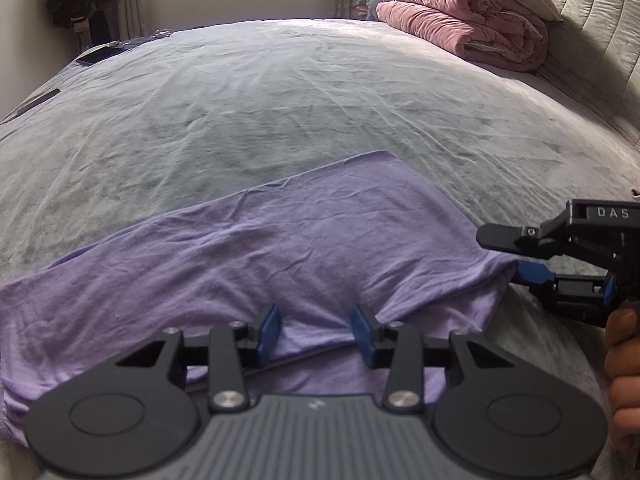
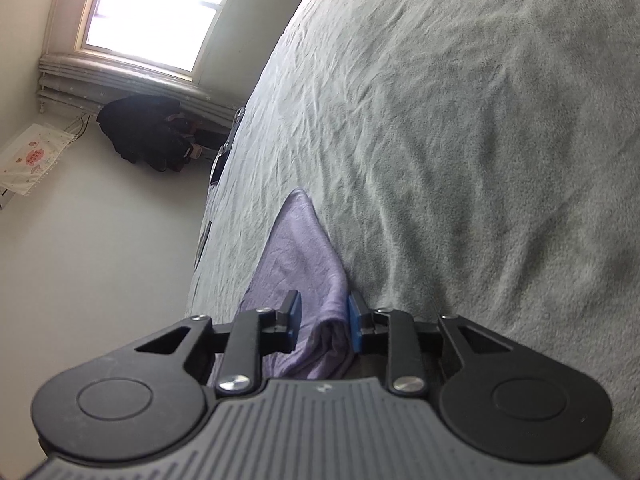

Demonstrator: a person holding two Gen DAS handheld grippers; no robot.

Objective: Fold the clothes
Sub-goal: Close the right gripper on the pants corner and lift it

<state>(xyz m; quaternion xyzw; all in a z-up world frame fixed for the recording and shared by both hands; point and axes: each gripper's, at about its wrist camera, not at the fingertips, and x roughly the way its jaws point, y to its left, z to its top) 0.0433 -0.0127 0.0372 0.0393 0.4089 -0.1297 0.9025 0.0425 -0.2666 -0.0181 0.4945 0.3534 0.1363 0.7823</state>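
Left wrist view showed a lilac garment (image 1: 256,256) lying on the grey bed (image 1: 280,100) near its front edge, spread as a long, flattish band with doubled layers visible along its near side, so it looked, as a judgement, at least partly folded lengthwise. How many folds it carried could not be counted, since the near part ran under the left gripper (image 1: 316,330) and the left end was cut off by the picture's edge. That gripper's blue fingers (image 1: 269,330) stood spread apart over the cloth, pinching nothing. At the garment's right end the right gripper (image 1: 516,256) lay turned on its side, its fingers apart with the bunched corner of cloth between them; the lower blue finger touched the fabric, while the upper one stood clear of it. Right wrist view agreed: the right gripper's fingers (image 2: 295,316) bracketed a thick roll of lilac cloth without closing on it. Such a scene fitted two stages alike, a corner about to be gripped for a further fold, or a corner just let go after one, and the pictures did not settle which. What kind of garment it was, sleeves or collar, could not be made out. A hand (image 1: 624,364) showed only in part at the right edge, and a folded pink quilt (image 1: 468,20) lay well apart by the headboard.
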